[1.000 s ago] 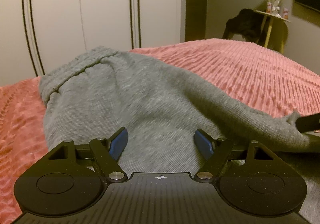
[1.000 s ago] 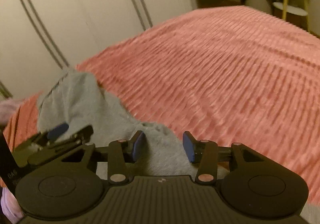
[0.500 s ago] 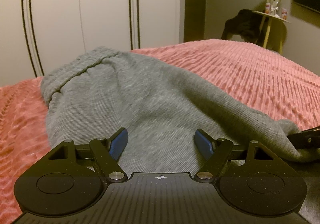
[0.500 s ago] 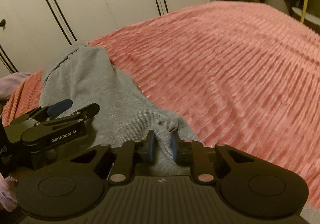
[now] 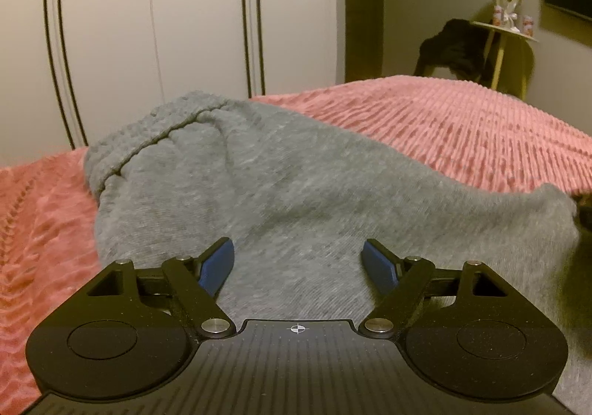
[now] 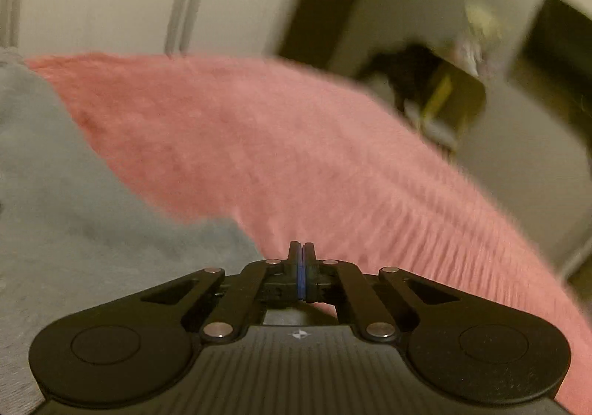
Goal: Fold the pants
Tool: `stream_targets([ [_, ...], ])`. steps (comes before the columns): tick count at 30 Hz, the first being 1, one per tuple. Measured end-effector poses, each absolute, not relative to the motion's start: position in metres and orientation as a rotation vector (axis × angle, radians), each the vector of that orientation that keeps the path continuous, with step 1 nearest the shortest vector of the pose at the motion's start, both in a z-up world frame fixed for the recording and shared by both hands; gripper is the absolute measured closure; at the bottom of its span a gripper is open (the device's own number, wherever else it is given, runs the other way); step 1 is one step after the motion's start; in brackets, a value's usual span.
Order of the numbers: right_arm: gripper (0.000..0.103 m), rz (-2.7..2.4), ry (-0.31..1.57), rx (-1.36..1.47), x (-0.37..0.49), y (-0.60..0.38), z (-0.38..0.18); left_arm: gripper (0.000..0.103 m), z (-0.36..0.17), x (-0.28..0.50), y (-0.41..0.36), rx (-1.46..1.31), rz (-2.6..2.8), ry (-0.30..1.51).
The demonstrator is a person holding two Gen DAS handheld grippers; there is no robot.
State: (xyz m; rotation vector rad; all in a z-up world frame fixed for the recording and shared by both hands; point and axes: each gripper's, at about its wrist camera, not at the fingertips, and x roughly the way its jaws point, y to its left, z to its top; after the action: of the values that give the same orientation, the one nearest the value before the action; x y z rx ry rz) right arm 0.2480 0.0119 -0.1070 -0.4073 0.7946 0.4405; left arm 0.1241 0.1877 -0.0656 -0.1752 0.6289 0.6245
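Note:
Grey sweatpants (image 5: 281,178) lie on a pink ribbed bedspread (image 5: 462,130), waistband (image 5: 148,134) at the far left. My left gripper (image 5: 299,259) is open, low over the pants' middle, with nothing between its blue pads. In the blurred right wrist view the pants (image 6: 81,193) fill the left side. My right gripper (image 6: 301,248) is shut, pads pressed together, at the pants' right edge over the bedspread (image 6: 314,156); no cloth shows between the pads. In the left wrist view the pants' right end (image 5: 555,200) is bunched and lifted.
White wardrobe doors (image 5: 155,26) stand behind the bed. A yellow side table (image 5: 507,45) with small items and dark clothing (image 5: 455,45) beside it stands at the back right. A dark doorway (image 5: 362,8) is beside the wardrobe.
My right gripper closed from open to fully shut and swung quickly right. The pants' right end got bunched and raised. My left gripper stayed open and hardly moved.

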Motion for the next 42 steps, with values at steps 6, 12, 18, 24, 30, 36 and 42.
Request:
stream_targets([
  [6,0.101,0.475,0.761,0.050,0.210,-0.065,-0.056,0.020,-0.061,0.119,0.183,-0.164,0.641,0.574],
  [12,0.103,0.494,0.920,0.187,0.177,-0.100,-0.093,0.011,-0.047,0.102,0.158,-0.222,0.413,0.455],
  [18,0.103,0.357,0.887,0.292,0.191,-0.125,-0.100,0.013,-0.062,0.108,0.163,-0.262,0.321,0.595],
  [24,0.081,0.143,0.886,0.431,0.152,-0.238,-0.050,0.013,-0.053,0.099,0.143,-0.152,0.334,0.608],
  [30,0.063,-0.189,0.799,0.632,0.038,-0.411,-0.036,0.009,-0.028,0.085,0.100,-0.153,0.105,0.628],
  [36,0.063,-0.436,0.712,0.920,-0.057,-0.518,-0.064,0.012,-0.025,0.080,0.091,-0.115,0.074,0.751],
  [42,0.064,-0.377,0.614,1.105,-0.064,-0.545,-0.088,0.011,-0.005,0.062,0.088,-0.170,0.112,0.731],
])
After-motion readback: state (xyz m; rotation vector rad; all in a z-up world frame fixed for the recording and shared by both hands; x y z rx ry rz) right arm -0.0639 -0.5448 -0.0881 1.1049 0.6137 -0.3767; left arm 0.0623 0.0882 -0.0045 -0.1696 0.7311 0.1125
